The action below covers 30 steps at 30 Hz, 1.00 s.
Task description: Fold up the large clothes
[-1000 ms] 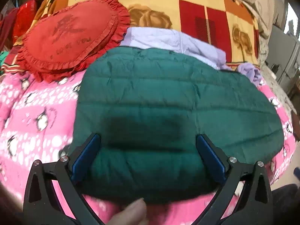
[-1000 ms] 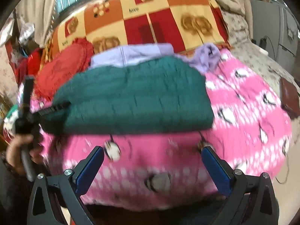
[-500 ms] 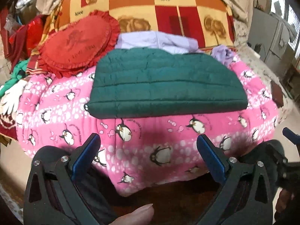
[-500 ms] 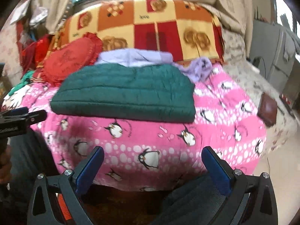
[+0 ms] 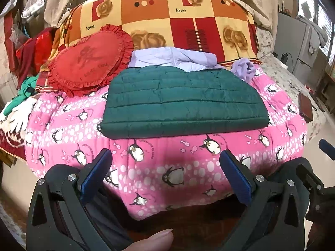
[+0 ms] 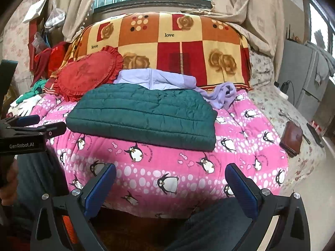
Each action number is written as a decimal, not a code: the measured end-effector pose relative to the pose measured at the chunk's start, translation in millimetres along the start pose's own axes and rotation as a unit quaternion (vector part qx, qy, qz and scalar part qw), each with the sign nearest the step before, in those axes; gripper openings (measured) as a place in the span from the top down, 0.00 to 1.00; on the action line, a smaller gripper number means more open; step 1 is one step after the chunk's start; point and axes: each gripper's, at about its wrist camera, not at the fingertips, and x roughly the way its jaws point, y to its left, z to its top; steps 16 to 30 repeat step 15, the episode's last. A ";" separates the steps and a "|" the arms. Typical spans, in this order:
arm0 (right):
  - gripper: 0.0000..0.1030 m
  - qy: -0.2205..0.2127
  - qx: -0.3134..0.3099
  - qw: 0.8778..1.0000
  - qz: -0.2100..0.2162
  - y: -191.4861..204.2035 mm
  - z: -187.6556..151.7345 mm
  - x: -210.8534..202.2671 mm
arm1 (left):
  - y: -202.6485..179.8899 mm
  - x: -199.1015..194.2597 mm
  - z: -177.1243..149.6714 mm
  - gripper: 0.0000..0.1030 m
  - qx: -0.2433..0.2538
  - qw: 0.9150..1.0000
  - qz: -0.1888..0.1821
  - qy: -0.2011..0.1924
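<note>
A dark green quilted jacket [image 5: 184, 100] lies folded in a flat rectangle on the pink penguin quilt [image 5: 167, 167]; it also shows in the right wrist view [image 6: 144, 113]. A folded lilac garment [image 5: 171, 59] lies behind it, seen too in the right wrist view [image 6: 155, 78]. My left gripper [image 5: 165, 167] is open and empty, held back from the bed's near edge. My right gripper [image 6: 170, 182] is open and empty, also off the bed. The left gripper's body [image 6: 31, 133] shows at the left of the right wrist view.
A red heart-shaped cushion [image 5: 90, 60] leans at the back left. A patterned orange blanket [image 5: 167, 21] stands behind. A loose lilac cloth [image 6: 222, 94] lies at the jacket's right. A brown wallet [image 6: 292, 138] lies on the floral sheet at right. White gloves [image 5: 18, 113] lie at left.
Both grippers have pulled back from the green jacket and off the bed. The jacket stays folded on the quilt. Both stay open.
</note>
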 end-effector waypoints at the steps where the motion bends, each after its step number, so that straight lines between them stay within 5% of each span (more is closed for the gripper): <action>1: 0.00 0.000 0.002 1.000 -0.002 -1.3 0.0 -0.1 | 0.3 -0.6 0.4 0.00 -0.001 1.000 -0.001 -0.001; 30: 0.00 0.005 0.000 1.000 0.000 1.4 -4.2 3.5 | -0.4 -0.8 -1.6 0.00 -0.004 1.000 -0.012 -0.007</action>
